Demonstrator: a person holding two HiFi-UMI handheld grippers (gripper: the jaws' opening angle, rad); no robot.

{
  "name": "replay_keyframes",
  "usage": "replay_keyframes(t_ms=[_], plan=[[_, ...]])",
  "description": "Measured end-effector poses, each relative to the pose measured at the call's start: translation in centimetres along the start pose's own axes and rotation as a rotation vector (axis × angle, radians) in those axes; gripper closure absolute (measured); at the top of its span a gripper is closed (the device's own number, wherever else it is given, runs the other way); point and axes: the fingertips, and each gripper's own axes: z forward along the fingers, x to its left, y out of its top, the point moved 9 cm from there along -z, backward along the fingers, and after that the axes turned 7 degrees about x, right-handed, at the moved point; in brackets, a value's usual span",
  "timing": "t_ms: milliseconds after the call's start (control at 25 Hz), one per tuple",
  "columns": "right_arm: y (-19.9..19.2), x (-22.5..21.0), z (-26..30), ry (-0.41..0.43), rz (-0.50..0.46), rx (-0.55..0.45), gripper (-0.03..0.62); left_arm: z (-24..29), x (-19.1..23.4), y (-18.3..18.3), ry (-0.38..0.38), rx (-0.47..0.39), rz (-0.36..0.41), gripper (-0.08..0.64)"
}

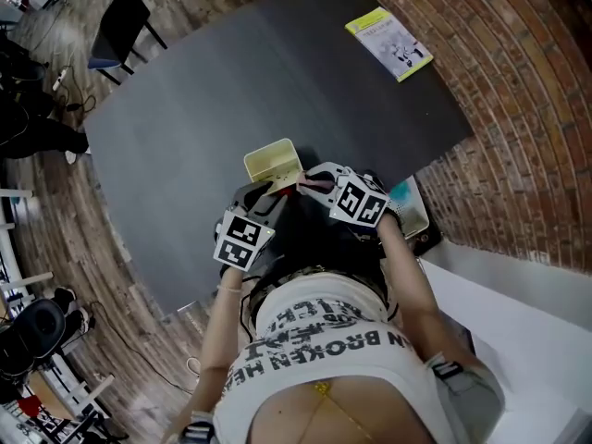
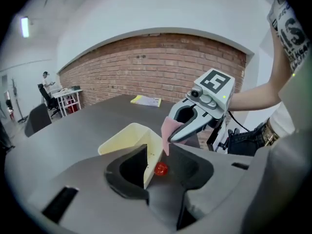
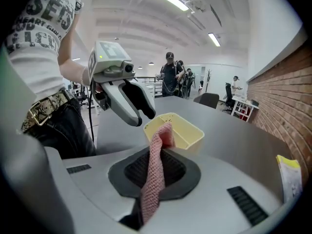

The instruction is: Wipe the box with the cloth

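The pale yellow box (image 1: 273,163) is over the near part of the dark table (image 1: 231,91), tilted. One wall of the box (image 2: 152,155) stands between the jaws of my left gripper (image 2: 158,172), which is shut on it; a small red spot shows beside that wall. My right gripper (image 3: 156,174) is shut on a pink cloth (image 3: 155,167). The cloth's free end reaches the box rim (image 3: 168,126). In the head view both grippers, left (image 1: 268,192) and right (image 1: 310,178), meet at the box's near side.
A yellow-green booklet (image 1: 388,43) lies at the far right of the table. A dark chair (image 1: 120,26) stands beyond the far left corner. A brick wall (image 1: 518,109) runs along the right. A white surface (image 1: 518,322) is at my right. People stand far off.
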Motion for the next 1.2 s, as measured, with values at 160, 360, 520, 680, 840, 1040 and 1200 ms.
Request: replay_keyframes(t_ms=[160,360,520,680,840,1040,1200], plan=[[1.4,-0.3,-0.8,-0.023,-0.015,-0.058,0.575,-1.5,0.4,-0.6,0.047,-0.132,-0.09,0.545],[2.4,-0.1,-1.1,-0.018,-0.015,-0.127,0.575,-2.2,0.5,-1.2,0.085,-0.206,-0.181,0.553],[3.4,0.3,-1.8,-0.028,-0.018,-0.169,0.575,-2.8,0.2,-1.3,0.106,-0.251,-0.208,0.554],[4.5,0.7,-3.2,-0.058,-0.019,-0.22,0.575,-3.6,-0.4,-0.7,0.113,-0.289,-0.2,0.554],[5.6,1.1,-4.9,-0.093,-0.018,-0.279,0.575,-4.6,-1.0,0.6,0.12,-0.339,-0.188,0.554],[6.7,1.5,-7.2,-0.136,0.0,-0.376,0.575,-6.8,-1.8,2.7,0.143,-0.425,-0.169,0.554],[8.0,1.8,-9.1,-0.175,-0.006,-0.493,0.575,-9.0,-2.5,4.6,0.166,-0.502,-0.136,0.554]])
